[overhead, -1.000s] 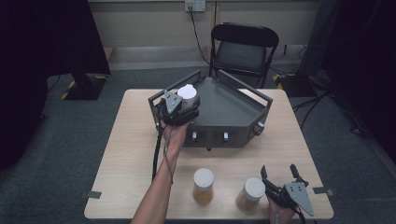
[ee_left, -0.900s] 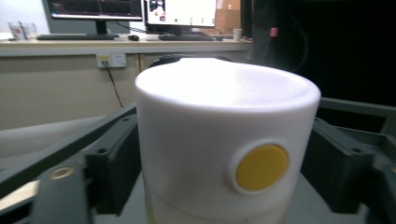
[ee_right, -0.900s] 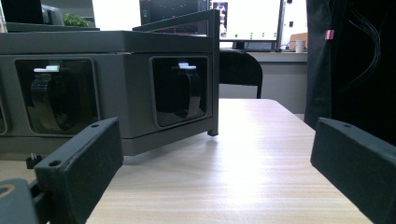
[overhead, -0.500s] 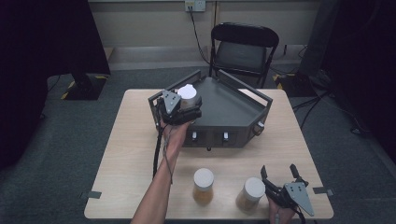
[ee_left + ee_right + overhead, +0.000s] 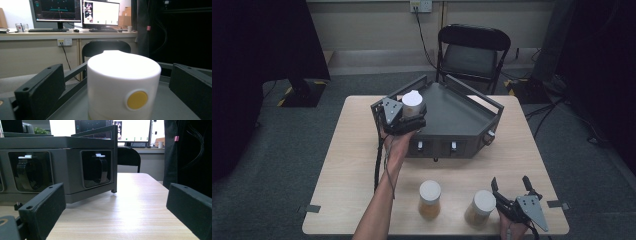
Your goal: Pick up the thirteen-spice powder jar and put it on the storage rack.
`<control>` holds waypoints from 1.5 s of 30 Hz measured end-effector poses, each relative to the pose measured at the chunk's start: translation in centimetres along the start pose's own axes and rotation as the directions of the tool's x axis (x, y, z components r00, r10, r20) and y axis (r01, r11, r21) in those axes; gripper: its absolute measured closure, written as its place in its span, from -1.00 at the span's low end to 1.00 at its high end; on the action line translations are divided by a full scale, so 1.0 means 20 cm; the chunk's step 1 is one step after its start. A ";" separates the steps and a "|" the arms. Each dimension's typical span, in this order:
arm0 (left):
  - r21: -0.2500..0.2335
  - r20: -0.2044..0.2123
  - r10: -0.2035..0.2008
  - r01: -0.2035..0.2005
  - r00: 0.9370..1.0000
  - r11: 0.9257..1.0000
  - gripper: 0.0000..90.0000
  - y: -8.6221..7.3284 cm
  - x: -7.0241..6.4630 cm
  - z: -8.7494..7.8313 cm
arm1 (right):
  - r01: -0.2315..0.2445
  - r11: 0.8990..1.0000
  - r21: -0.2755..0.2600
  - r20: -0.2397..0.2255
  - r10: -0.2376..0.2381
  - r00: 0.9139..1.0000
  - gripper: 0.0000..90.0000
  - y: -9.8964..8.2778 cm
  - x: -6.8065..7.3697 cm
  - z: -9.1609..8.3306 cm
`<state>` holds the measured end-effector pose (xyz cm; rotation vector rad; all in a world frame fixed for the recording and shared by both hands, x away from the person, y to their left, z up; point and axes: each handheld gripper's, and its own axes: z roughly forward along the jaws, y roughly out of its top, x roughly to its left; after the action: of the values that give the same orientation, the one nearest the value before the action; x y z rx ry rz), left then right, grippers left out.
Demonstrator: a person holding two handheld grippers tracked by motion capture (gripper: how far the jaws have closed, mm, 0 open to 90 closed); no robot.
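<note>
Grey tray holds upright jar (lid up); left gripper jaws wide, just opened.

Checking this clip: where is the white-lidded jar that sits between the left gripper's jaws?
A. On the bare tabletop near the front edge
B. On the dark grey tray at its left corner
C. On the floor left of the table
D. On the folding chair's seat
B: the jar stands on the dark grey tray, between the open jaws of the left gripper, whose pads stand clear of it.
</note>
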<state>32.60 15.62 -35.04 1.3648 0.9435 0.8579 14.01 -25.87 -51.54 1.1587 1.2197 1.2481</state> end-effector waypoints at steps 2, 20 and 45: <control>-0.005 -0.004 0.002 -0.002 1.000 1.000 -1.00 -0.01 0.00 -0.01 | 0.000 1.000 0.000 0.000 0.000 1.000 -0.97 0.00 0.00 0.00; -0.032 0.012 -0.028 0.028 1.000 0.999 -1.00 0.00 0.03 -0.10 | 0.000 1.000 0.000 0.001 0.000 1.000 -0.97 0.00 0.00 0.00; -0.052 0.024 -0.019 0.020 1.000 0.998 -0.99 -0.03 0.04 -0.28 | 0.000 1.000 0.000 0.002 0.000 1.000 -0.97 0.00 0.00 0.00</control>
<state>27.75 18.60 -35.57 1.3164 0.9092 0.8440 14.01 -25.82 -51.54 1.1603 1.2179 1.2465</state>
